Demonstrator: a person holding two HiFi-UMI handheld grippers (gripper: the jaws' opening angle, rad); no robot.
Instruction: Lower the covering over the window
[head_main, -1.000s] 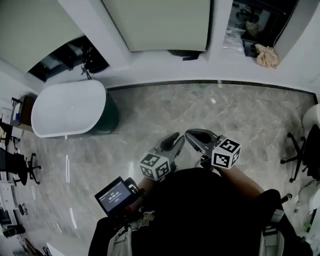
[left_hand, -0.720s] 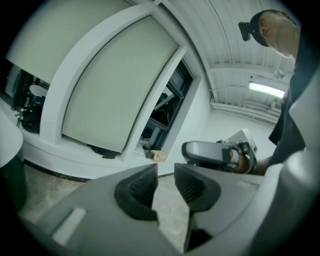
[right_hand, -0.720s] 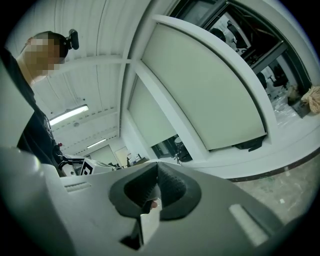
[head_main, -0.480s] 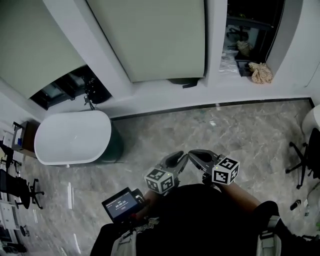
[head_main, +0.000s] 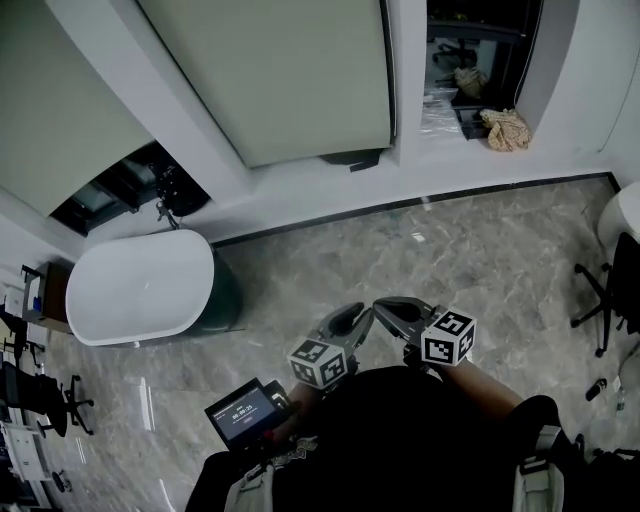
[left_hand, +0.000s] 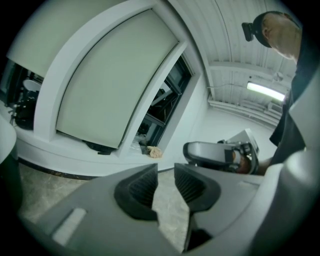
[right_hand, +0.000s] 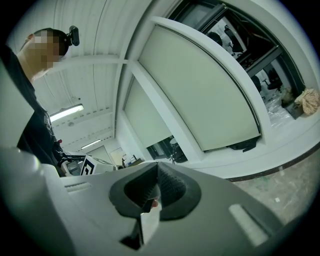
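A pale green roller blind (head_main: 280, 70) covers the middle window and hangs down nearly to the white sill (head_main: 330, 185); it also shows in the left gripper view as the blind (left_hand: 115, 85) and in the right gripper view as the blind (right_hand: 205, 95). The window to its right (head_main: 480, 50) is dark and uncovered. Both grippers hang close to my body, far from the wall. My left gripper (head_main: 345, 322) (left_hand: 165, 182) is open with nothing between its pads. My right gripper (head_main: 388, 305) (right_hand: 156, 187) is shut on nothing.
A white bathtub (head_main: 140, 288) stands on the marble floor at the left under another blind (head_main: 50, 110). A crumpled cloth (head_main: 505, 128) lies on the right sill. An office chair (head_main: 610, 290) is at the right edge. A small screen device (head_main: 245, 408) hangs at my waist.
The head view has swung upward, so more of the blinds and the right window shows and the bathtub sits lower. Both grippers stay near my body.
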